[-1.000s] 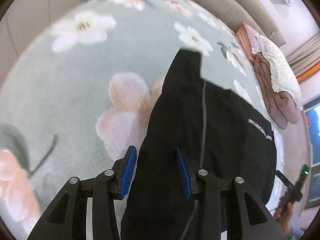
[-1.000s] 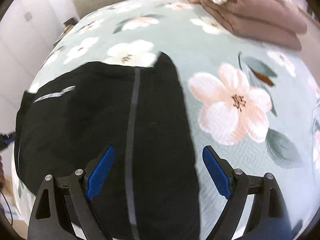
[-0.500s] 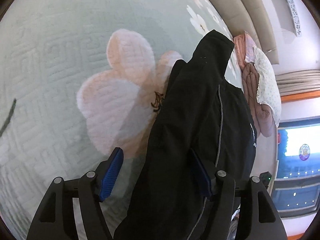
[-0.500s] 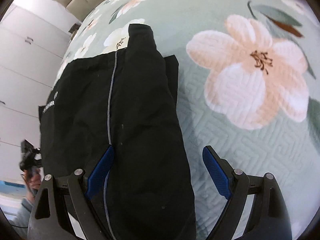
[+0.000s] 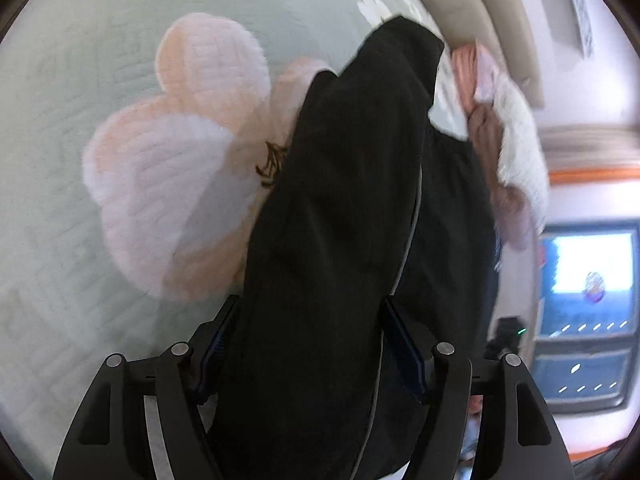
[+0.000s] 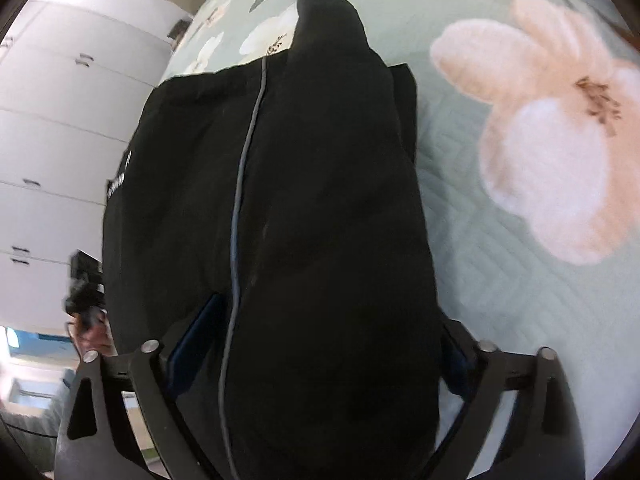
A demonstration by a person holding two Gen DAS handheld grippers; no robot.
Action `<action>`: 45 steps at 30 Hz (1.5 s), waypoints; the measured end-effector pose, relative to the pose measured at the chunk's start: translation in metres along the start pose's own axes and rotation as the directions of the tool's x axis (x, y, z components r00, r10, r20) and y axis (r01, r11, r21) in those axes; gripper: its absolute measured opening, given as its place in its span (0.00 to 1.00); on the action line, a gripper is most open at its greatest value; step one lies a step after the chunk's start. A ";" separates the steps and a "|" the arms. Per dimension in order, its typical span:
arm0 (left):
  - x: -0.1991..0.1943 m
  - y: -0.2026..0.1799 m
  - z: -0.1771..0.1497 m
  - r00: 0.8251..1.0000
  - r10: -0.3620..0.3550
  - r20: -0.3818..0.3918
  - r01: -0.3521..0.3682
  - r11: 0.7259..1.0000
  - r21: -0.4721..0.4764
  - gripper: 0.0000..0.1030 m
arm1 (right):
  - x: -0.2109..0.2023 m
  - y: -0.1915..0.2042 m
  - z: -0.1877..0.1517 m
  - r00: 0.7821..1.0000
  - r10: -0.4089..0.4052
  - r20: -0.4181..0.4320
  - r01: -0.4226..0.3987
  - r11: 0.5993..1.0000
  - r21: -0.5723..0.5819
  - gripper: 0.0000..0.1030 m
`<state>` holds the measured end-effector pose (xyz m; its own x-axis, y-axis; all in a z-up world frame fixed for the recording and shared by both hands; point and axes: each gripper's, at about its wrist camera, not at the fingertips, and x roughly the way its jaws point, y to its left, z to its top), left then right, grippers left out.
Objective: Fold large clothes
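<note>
A pale green quilted bedspread [image 5: 120,60] printed with large pink-and-white flowers [image 5: 180,160] covers the bed and serves as the landmark in both wrist views. At its far edge in the left wrist view lie a folded brownish-pink blanket [image 5: 486,136] and a white dotted pillow [image 5: 520,148] resting on it, with a padded beige headboard [image 5: 472,4] behind them and a lit screen [image 5: 588,264] further to the right, off the bed. In the right wrist view, white cabinet doors [image 6: 60,120] with small handles stand beyond the bedspread's left edge, and another big pink flower [image 6: 552,128] is printed on its right part.
</note>
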<state>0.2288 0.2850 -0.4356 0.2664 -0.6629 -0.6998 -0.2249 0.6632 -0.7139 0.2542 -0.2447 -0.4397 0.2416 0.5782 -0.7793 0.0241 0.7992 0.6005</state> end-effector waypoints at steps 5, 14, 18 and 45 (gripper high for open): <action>-0.002 -0.019 -0.004 0.998 0.040 0.049 -0.043 0.998 0.055 0.48 | -0.002 0.029 -0.002 1.000 -0.020 0.008 0.021 0.991 -0.135 0.77; 0.004 -0.029 0.002 0.998 0.066 0.023 -0.068 0.991 0.114 0.54 | 0.009 0.010 0.000 0.998 0.051 0.036 -0.050 0.998 -0.028 0.77; 0.001 -0.055 -0.005 0.988 0.127 0.092 -0.145 0.963 0.227 0.39 | -0.015 0.023 -0.012 0.992 0.004 0.124 -0.002 1.000 -0.016 0.49; -0.134 0.053 -0.152 0.996 0.039 0.080 -0.057 0.967 0.247 0.29 | -0.049 0.120 -0.243 0.985 -0.108 0.138 0.114 0.993 -0.034 0.45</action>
<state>0.0391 0.3565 -0.3835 0.3318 -0.6067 -0.7224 -0.0015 0.7654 -0.6435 0.0093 -0.1374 -0.3734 0.3690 0.4603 -0.8074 0.0188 0.8649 0.5016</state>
